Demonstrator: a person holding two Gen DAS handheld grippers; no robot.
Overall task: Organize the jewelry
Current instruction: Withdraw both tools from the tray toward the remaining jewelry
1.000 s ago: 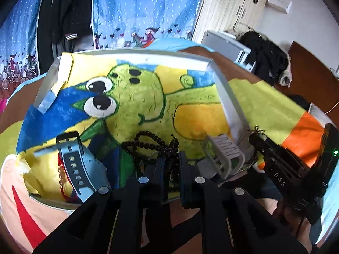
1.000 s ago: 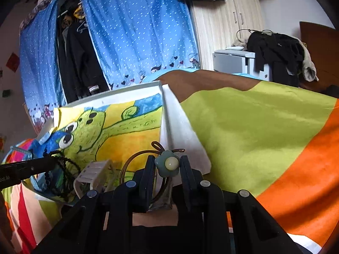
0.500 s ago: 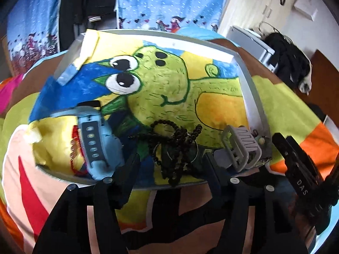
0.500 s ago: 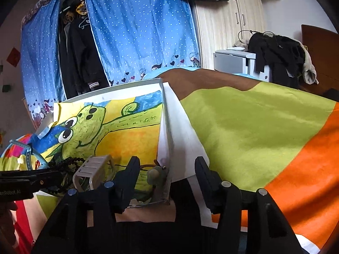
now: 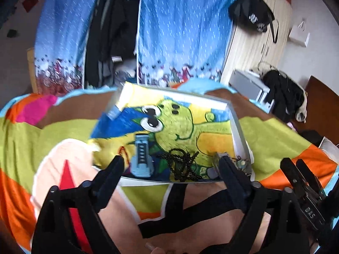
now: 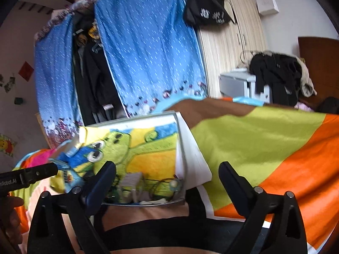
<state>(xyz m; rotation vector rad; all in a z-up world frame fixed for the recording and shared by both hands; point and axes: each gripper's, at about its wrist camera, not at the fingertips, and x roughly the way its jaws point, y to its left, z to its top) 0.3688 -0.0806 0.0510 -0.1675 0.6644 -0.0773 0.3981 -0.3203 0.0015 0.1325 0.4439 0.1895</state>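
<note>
Black plastic fingers of the left claw (image 5: 170,167) stand wide apart, released, with nothing between them. Just ahead of them, inside the near edge of the tray (image 5: 240,131), lie a tangled string of black beads (image 5: 183,163) and a blue watch (image 5: 141,157) toward the left finger. A red bead bracelet (image 5: 122,153) peeks out beside the watch, mostly hidden by that left finger. The right finger covers most of a grey hair clip (image 5: 216,158), and beyond it sits a small flower hairpin (image 5: 241,164), blurred and hard to read. Off to the right, the other tool is cut off by the frame edge.

The right claw (image 6: 167,174) is likewise spread wide and empty. Between its fingers, near the front wall of the tray (image 6: 182,139), the hair clip (image 6: 131,181) and the flower hairpin (image 6: 174,184) lie near each other; motion blur smears them and the thin wire loops around them. The left finger hides the black beads almost entirely. Farther out, the cartoon drawing lining the tray is sharp enough, and the striped blanket (image 6: 264,139) spreads to the right.
</note>
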